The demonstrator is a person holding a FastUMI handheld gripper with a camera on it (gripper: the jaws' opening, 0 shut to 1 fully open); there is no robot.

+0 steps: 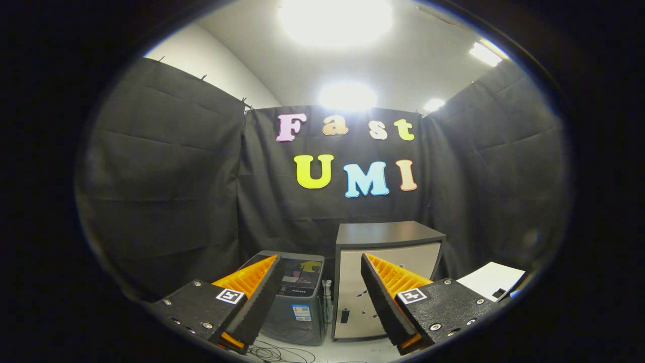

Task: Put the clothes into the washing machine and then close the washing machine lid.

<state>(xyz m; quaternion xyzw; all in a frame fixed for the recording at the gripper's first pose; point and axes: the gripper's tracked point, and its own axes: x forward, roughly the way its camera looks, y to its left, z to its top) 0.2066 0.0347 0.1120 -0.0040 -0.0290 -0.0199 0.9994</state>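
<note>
The washer (297,302) is seen well ahead of the gripper (318,282) and below it, standing on the floor just beside a cabinet (385,272). It lies slightly toward the left finger, so the approach is judged to run forward and down. The lid appears closed, though this cannot be told surely. The fingers are spread wide; nothing is held or touched.

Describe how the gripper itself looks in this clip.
The gripper has two wedge-shaped fingers with ribbed inner faces, each on a dark textured mounting block with silver screws. Each block carries a small square black-and-white marker.
</note>
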